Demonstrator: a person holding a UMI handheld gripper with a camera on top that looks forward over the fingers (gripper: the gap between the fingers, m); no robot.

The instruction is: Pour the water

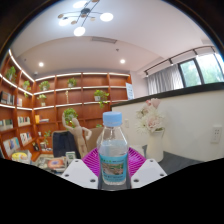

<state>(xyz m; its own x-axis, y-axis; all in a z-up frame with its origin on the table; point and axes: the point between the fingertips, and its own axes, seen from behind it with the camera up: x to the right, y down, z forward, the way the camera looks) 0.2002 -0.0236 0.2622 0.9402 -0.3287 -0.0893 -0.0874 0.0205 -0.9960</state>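
Gripper view: a clear plastic water bottle point(113, 150) with a pale blue cap is seen upright, dead centre, lifted against the room behind. It is held between the two fingers, whose magenta pads point(93, 160) are seen pressed at either side of its lower body, so the gripper point(113, 172) is judged to be clamped on the bottle rather than merely standing about it. The cap point(113, 119) appears to be on, though that cannot be told for certain.

Behind the bottle, wooden shelves point(70, 95) are seen along the far wall, and a vase of pale flowers point(152, 122) stands to one side. No cup or glass is shown anywhere, so the receiving vessel cannot be placed.

The step in hand is judged to be the carry: the bottle is gripped and raised, not yet tipped. Next, a vessel must be found, the bottle brought over it, and the wrist rolled slowly so the stream is controlled.
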